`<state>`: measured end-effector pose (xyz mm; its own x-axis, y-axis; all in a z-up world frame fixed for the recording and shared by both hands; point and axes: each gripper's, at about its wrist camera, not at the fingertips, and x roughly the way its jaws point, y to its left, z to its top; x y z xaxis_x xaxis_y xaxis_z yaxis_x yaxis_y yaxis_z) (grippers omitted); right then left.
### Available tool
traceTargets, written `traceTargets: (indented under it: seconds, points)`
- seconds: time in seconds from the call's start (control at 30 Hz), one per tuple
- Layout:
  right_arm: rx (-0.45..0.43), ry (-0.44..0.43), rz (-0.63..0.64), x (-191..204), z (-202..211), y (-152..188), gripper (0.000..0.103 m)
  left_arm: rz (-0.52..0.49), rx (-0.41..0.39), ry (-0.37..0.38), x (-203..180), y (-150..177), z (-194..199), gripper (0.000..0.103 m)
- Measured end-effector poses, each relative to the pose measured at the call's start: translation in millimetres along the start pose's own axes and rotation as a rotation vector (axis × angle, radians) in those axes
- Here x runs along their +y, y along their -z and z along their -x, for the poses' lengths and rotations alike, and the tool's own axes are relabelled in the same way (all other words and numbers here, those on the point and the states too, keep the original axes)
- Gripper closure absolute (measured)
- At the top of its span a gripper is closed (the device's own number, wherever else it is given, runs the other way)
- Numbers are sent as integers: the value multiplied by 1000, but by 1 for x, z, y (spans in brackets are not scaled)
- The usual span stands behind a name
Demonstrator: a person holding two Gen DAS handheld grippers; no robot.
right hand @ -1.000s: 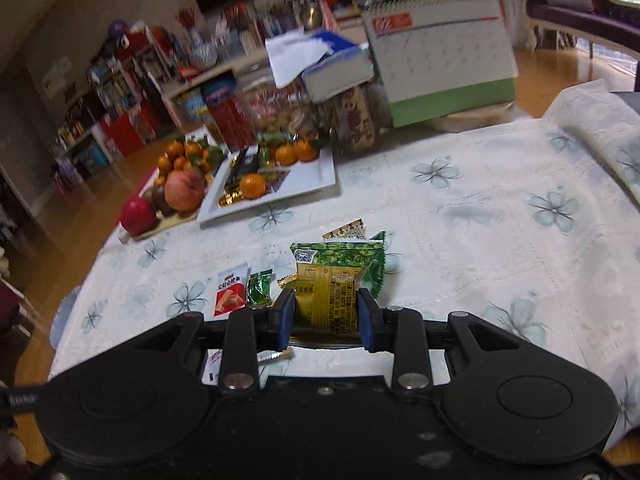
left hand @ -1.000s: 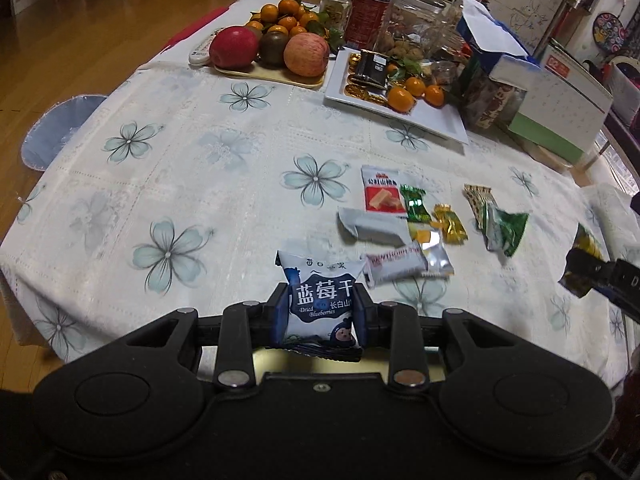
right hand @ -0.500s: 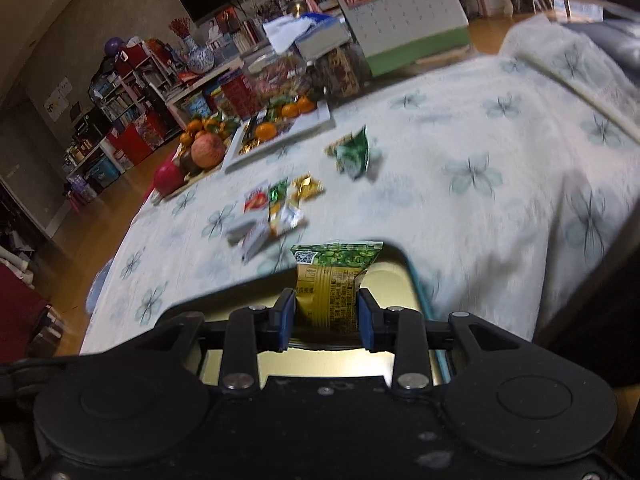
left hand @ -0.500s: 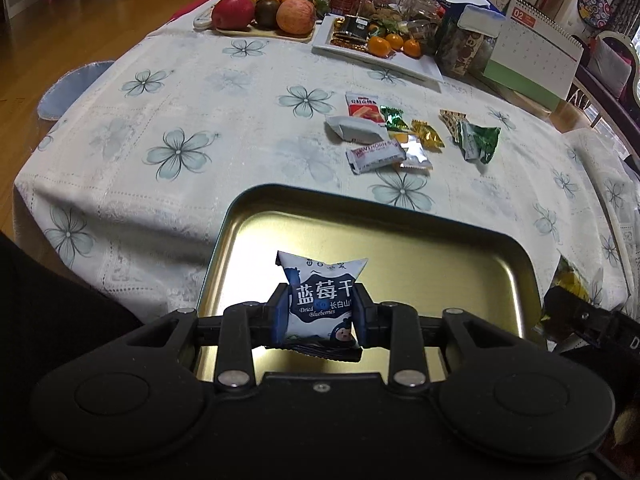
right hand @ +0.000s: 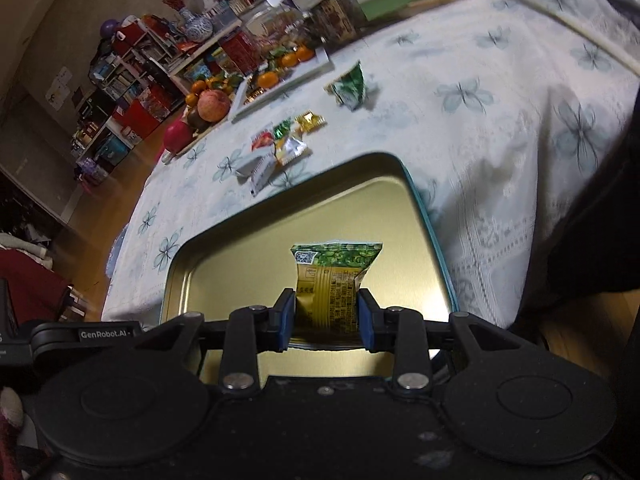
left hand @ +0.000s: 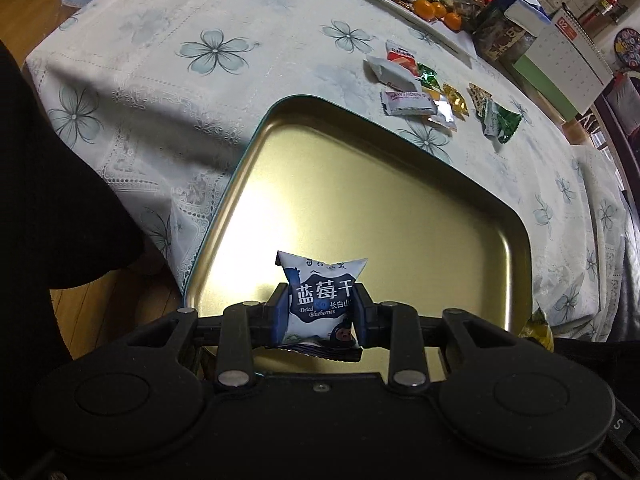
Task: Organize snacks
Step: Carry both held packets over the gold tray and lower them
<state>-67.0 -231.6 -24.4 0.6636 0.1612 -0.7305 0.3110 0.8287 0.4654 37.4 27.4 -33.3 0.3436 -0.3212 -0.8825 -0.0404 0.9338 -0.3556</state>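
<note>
My left gripper point(left hand: 320, 312) is shut on a blue-and-white dried blueberry packet point(left hand: 322, 296) and holds it over the near part of a gold metal tray point(left hand: 400, 200). My right gripper point(right hand: 326, 318) is shut on a green-and-yellow snack packet point(right hand: 334, 280) and holds it over the same tray point(right hand: 248, 256). The tray's bottom is bare. Several loose snack packets point(left hand: 416, 92) lie on the flowered tablecloth beyond the tray, also in the right wrist view point(right hand: 280, 148). A green packet point(left hand: 498, 120) lies to their right and shows in the right wrist view point(right hand: 350, 86).
A white plate with oranges point(left hand: 424, 8), a fruit board point(right hand: 200, 108), jars and a desk calendar point(left hand: 560, 64) stand at the table's far side. The tray sits at the table's near edge. A dark shape point(left hand: 48, 200) stands at left.
Both grippers have drawn back from the snack pile with their packets and dropped lower over the tray, which now fills the foreground. The grips have not changed.
</note>
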Motion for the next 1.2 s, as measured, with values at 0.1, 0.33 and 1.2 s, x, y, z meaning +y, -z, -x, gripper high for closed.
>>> traceTargets:
  seconds: [0.1, 0.33, 1.2]
  points:
    - [18, 20, 1, 0, -3, 3, 68, 6, 8, -9, 1, -1, -2, 63]
    - [50, 42, 39, 6, -10, 6, 68, -58, 18, -62, -8, 2, -7, 63]
    - [82, 86, 55, 6, -17, 8, 66, -107, 26, -98, -16, 4, -11, 62]
